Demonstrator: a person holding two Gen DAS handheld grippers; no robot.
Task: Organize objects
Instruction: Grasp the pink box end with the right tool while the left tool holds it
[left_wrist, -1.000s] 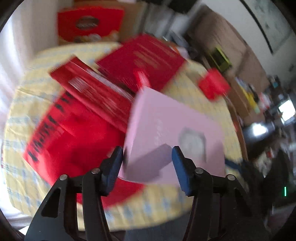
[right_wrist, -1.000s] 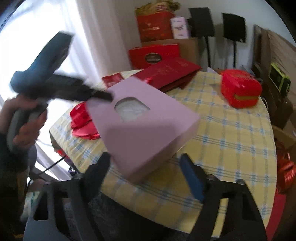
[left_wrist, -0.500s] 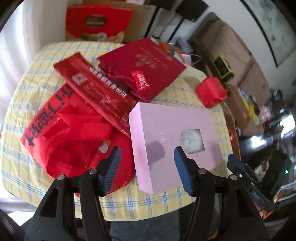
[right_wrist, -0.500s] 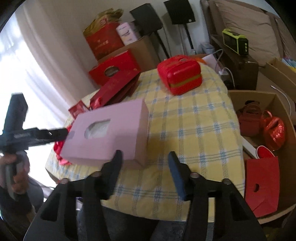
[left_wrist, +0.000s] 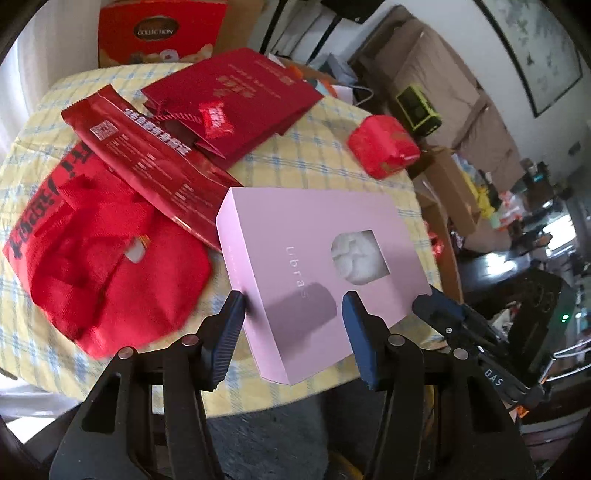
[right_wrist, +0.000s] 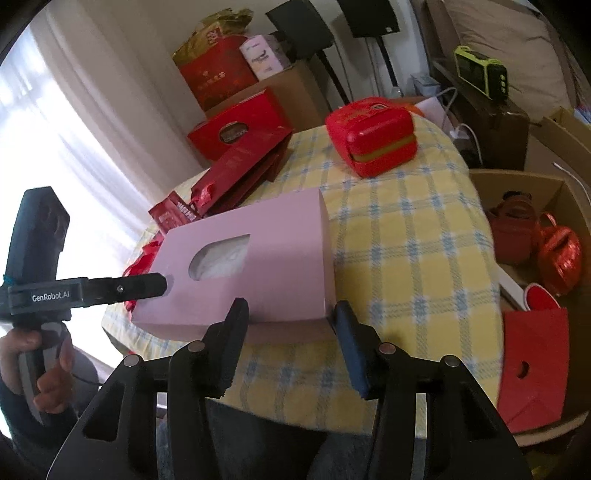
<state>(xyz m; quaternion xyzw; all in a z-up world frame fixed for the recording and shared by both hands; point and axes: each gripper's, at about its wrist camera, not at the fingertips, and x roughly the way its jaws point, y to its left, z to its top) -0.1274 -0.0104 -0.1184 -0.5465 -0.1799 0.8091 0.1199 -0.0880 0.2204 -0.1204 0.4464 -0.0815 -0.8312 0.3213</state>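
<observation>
A yellow-checked table (left_wrist: 325, 122) carries a pink box (left_wrist: 317, 266), red bags (left_wrist: 110, 266) and a red case (left_wrist: 382, 146).

Both hand-held grippers, left (left_wrist: 293, 314) and right (right_wrist: 291, 321), point downward, jaws just closing, half apart.

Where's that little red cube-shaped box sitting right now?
The red cube box sits alone on the yellow checked tablecloth at the table's far edge, beyond the pink box and right of the dark red paper bag.
</observation>
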